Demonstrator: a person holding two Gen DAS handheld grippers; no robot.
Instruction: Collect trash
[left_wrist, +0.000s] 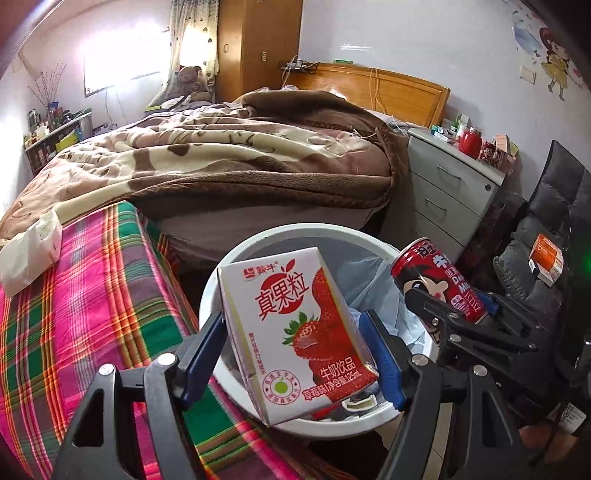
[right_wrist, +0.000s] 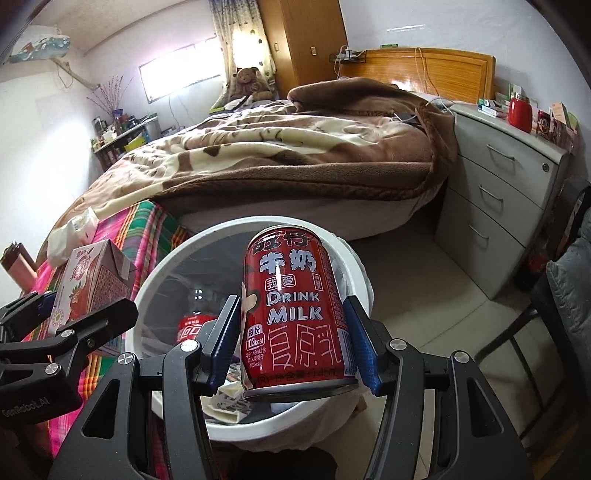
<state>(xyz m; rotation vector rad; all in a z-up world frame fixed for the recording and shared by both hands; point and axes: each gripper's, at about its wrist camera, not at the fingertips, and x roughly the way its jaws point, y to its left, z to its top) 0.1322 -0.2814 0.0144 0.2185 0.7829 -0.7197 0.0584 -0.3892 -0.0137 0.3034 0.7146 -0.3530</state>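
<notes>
Two tongs over bin (left_wrist: 221, 280) | left (left_wrist: 295, 343) clamps strawberry carton (left_wrist: 291, 332) | right (right_wrist: 291, 339) clamps milk can (right_wrist: 295, 310)

White carton (left_wrist: 295, 332) with red strawberries and red script. Red can (right_wrist: 295, 317), white lettering. White bin (right_wrist: 177, 254). Sheet (left_wrist: 92, 295) plaid in pink, green and orange. Blanket (left_wrist: 221, 155) brown and cream, patterned. Grey drawers (left_wrist: 450, 192). Tongs' (left_wrist: 295, 354) pads (left_wrist: 380, 354) blue.

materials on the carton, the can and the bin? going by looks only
Strawberry milk carton: printed coated paperboard, slight sheen, by its folded edges and seams. Red milk can: likely thin metal, glossy print, bare silvery bottom rim. White bin: probably smooth moulded plastic with a thick rounded rim, lined with a thin translucent bag.
</notes>
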